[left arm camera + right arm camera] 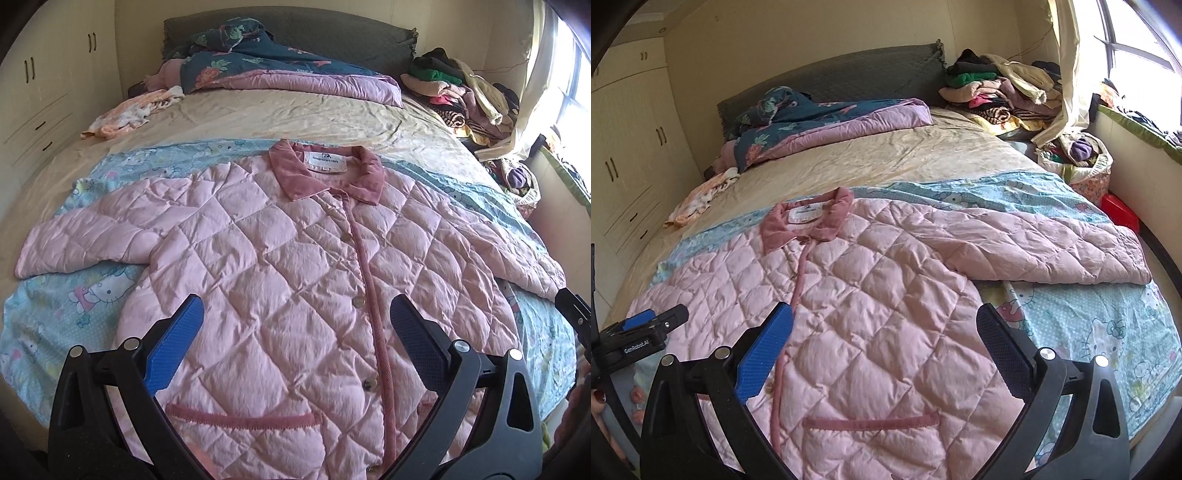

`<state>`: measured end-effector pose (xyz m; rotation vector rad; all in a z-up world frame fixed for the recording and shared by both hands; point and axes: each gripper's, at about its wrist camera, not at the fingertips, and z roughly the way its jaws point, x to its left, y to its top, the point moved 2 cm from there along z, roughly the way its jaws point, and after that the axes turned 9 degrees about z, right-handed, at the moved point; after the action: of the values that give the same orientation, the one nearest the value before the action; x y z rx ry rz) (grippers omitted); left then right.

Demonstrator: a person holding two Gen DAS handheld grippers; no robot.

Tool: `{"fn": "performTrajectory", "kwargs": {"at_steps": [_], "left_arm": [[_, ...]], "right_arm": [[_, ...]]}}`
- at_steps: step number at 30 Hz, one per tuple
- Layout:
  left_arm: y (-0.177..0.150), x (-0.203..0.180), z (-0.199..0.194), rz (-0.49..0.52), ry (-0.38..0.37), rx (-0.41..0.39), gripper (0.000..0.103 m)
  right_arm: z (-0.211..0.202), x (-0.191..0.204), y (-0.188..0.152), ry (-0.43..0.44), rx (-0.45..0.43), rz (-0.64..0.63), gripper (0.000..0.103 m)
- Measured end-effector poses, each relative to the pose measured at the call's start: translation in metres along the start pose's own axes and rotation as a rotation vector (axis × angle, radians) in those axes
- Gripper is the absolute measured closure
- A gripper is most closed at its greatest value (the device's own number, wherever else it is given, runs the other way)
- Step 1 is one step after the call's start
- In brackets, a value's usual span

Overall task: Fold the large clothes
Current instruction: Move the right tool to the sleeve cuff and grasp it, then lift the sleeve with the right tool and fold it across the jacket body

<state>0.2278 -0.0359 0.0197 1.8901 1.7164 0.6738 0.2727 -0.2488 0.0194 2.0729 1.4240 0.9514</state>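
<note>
A pink quilted jacket (266,258) lies flat and buttoned on the bed, front up, darker pink collar (325,173) toward the headboard, both sleeves spread out to the sides. My left gripper (295,317) hovers open above its lower front, nothing between the blue pads. In the right wrist view the same jacket (871,302) fills the middle, its right sleeve (1052,247) stretching toward the bed's right edge. My right gripper (884,325) stands open over the jacket's lower right half, holding nothing. The left gripper's body (639,336) shows at the far left there.
A light blue cartoon-print sheet (74,302) lies under the jacket. A folded quilt (280,70) sits by the headboard, a small peach garment (129,114) at the left, a heap of clothes (461,92) at the far right. Wardrobe doors (44,85) line the left wall.
</note>
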Motion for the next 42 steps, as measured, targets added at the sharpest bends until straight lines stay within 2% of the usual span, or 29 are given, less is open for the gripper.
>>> {"fn": "performTrajectory", "kwargs": {"at_steps": [8,11,14,21,30,36,42], "left_arm": [[0.029,-0.011,0.045,0.006,0.012,0.038,0.008],[0.037,-0.015,0.06,0.013,0.019,0.046,0.008],[0.044,-0.02,0.073,0.018,0.011,0.05,0.008],[0.055,-0.031,0.097,0.022,-0.01,0.059,0.008],[0.068,-0.052,0.129,0.077,0.014,0.078,0.008],[0.074,-0.055,0.153,0.067,0.024,0.116,0.008],[0.081,-0.045,0.163,0.045,0.084,0.118,0.008]], "right_arm": [[0.041,-0.062,0.032,-0.066,0.01,0.164,0.004],[0.054,-0.086,0.042,-0.114,0.002,0.211,0.004],[0.069,-0.111,0.051,-0.197,-0.007,0.238,0.004],[0.1,-0.182,0.06,-0.309,0.013,0.363,0.004],[0.127,-0.275,0.06,-0.38,0.023,0.61,0.004],[0.14,-0.333,0.062,-0.419,0.008,0.762,0.004],[0.142,-0.381,0.069,-0.409,-0.063,0.866,0.004]]}}
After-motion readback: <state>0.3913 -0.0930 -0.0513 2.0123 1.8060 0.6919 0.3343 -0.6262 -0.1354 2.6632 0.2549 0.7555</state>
